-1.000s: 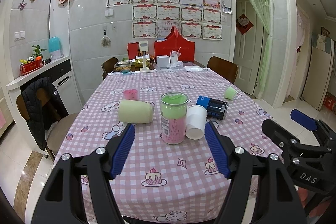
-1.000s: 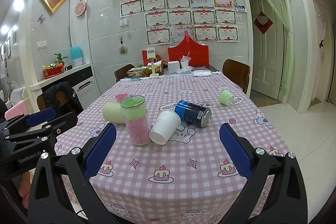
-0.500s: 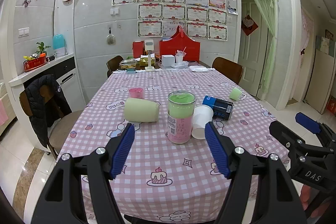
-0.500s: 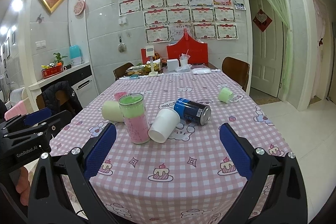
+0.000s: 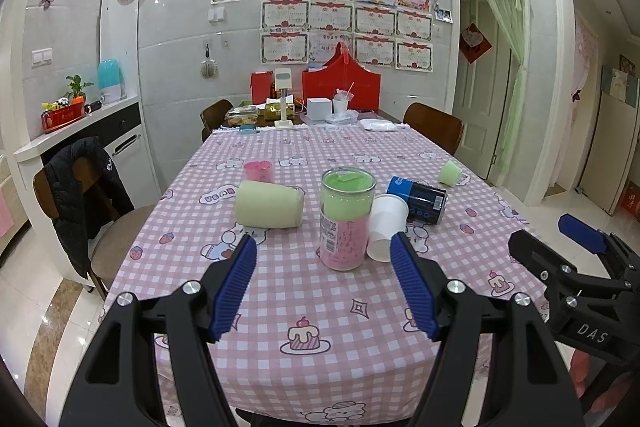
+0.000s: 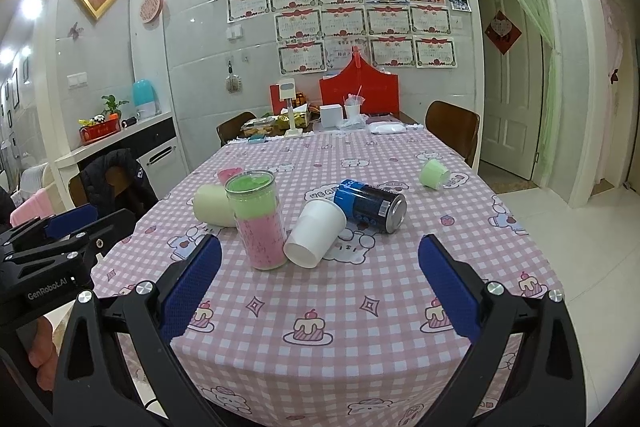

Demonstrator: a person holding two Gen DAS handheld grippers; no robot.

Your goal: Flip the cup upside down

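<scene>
Table (image 6: 360, 327) with a white cup (image 6: 316, 233) lying on its side, 2 empty grippers short of it.
Cup mouth points toward 7 o'clock, touching the jar (image 6: 258, 219). Right gripper (image 6: 320, 259), wide apart, sits nearest, cup at 12; left gripper (image 5: 322, 259), also wide, sees it at 1.

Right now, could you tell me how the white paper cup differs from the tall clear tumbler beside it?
The white paper cup lies tipped on its side, its open mouth toward the camera; the clear tumbler stands upright. The paper cup is opaque, plain white and looks empty; the tumbler is see-through, showing green above and pink below. The tumbler is taller. Both rest on the checked tablecloth, close together, untouched by either gripper.
</scene>
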